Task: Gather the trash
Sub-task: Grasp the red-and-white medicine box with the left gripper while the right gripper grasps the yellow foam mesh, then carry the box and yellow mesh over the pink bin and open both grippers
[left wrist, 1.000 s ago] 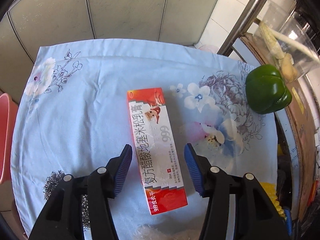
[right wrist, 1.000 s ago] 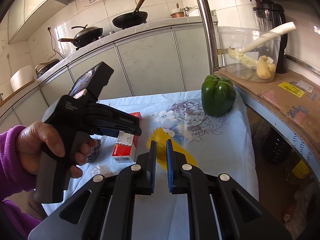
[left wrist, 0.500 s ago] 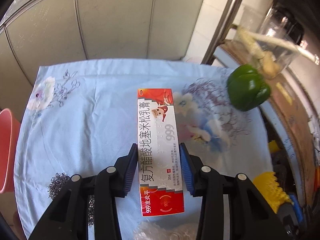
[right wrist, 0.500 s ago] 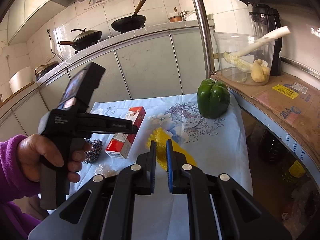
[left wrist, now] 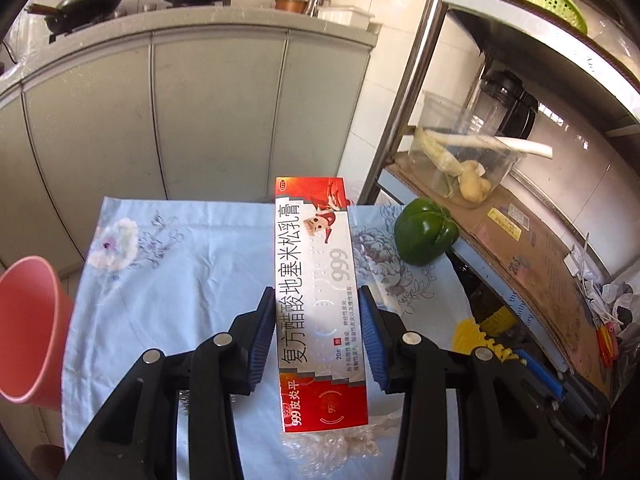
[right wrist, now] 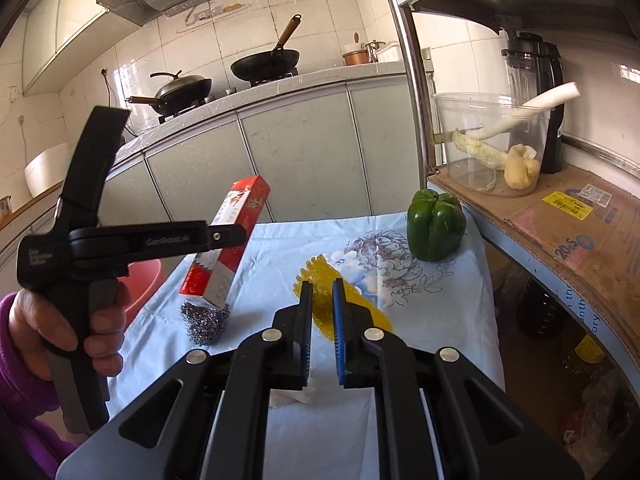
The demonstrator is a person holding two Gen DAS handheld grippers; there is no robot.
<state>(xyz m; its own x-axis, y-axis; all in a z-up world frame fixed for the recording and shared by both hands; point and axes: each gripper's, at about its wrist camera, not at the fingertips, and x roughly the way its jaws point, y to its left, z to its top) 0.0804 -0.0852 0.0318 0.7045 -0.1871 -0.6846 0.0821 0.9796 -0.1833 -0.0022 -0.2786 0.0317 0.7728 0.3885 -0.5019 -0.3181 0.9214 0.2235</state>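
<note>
My left gripper (left wrist: 318, 320) is shut on a long red and white ointment box (left wrist: 316, 280) and holds it in the air above the table, far end tilted up. The right wrist view shows that box (right wrist: 228, 244) gripped by the left gripper (right wrist: 224, 236). My right gripper (right wrist: 322, 328) is nearly shut and empty, low over the table's near edge. A steel wool ball (right wrist: 204, 324) lies under the box. A yellow scrap (right wrist: 340, 304) lies just ahead of the right fingers. Crumpled clear plastic (left wrist: 340, 446) lies at the table's near edge.
The table has a light blue flowered cloth (left wrist: 192, 280). A green pepper (right wrist: 436, 226) stands at its far right corner. A pink bucket (left wrist: 28, 328) stands left of the table. A metal rack (right wrist: 560, 208) with a clear tub of vegetables is on the right. Kitchen cabinets stand behind.
My left gripper closed on the box and lifted it off the table, tilting its far end up. My right gripper stayed in place.
</note>
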